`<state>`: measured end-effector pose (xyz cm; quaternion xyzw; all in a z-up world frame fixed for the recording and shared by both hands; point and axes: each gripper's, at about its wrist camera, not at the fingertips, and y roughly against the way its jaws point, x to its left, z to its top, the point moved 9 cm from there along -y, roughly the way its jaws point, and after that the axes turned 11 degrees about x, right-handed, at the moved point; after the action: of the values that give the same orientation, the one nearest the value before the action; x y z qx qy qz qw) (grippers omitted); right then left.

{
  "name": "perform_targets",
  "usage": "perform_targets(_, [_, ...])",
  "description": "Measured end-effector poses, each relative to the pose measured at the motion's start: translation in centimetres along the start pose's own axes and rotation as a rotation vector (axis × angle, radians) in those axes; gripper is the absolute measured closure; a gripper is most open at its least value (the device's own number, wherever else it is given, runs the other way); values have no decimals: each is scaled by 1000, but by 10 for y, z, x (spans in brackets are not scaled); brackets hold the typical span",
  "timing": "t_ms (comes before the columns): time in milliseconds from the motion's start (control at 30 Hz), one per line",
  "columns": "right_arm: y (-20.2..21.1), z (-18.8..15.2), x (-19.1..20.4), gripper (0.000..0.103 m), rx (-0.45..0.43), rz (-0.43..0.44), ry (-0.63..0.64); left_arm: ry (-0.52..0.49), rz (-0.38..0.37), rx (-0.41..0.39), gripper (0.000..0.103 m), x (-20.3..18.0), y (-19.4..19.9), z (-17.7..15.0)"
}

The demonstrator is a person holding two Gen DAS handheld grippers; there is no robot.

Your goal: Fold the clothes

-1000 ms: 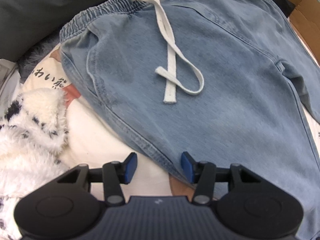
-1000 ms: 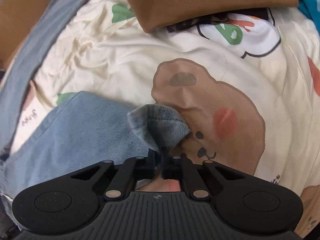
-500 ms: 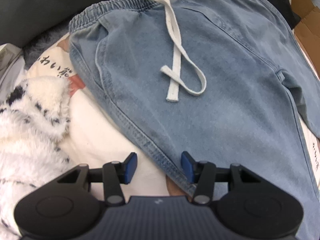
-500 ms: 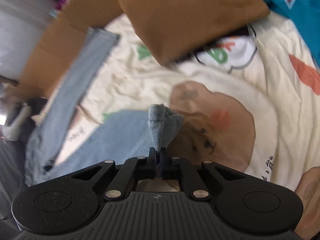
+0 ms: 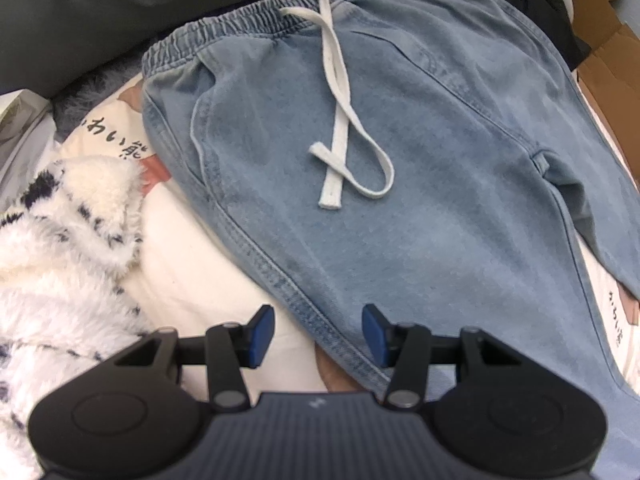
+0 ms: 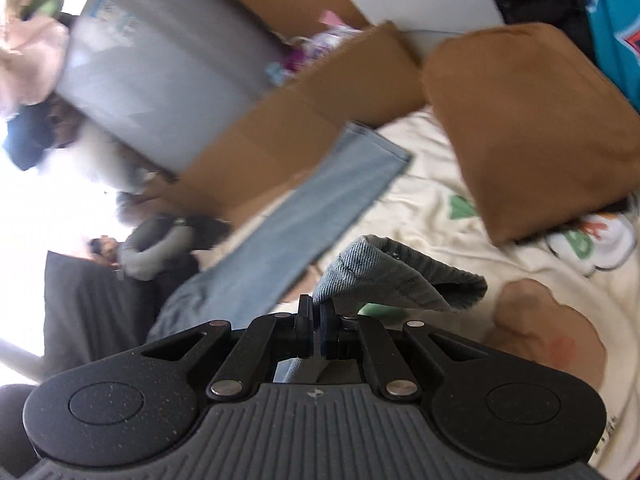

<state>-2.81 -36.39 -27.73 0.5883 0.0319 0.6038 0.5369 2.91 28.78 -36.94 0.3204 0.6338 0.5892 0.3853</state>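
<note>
Hem of 1 jeans point(image 6: 400, 276) higher now, in right gripper point(image 6: 316, 312).

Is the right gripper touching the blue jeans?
Touching. The right wrist view shows the right gripper shut on a hem corner of the jeans, the denim pinched between its pads and lifted off the bedsheet.

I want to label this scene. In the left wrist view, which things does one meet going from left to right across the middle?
Fluffy white garment with dark spots → cream printed bedsheet → blue denim trousers, its white drawstring on top → brown cardboard.
</note>
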Motion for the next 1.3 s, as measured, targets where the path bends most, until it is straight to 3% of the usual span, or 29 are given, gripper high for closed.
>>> perform_targets(67, [2,-2,-3,103,3,6,-6,6,2,2,52,1,3,-2])
perform_targets(333, [-7,-48,-81,103,84,-80,-203,35,4,18,52,15,-2,-3])
perform_targets(567, [-19,-84,-131,102,124,-121,-322,134,-30,-16,55,34,4,-3])
perform_targets(767, [-25,-85,-141,102,132,-153,-336,299,-133,-70,62,57,2,0])
perform_targets(1300, [-29,-73,-131,102,132,-205,-319,489,-309,-187,62,71,-28,31])
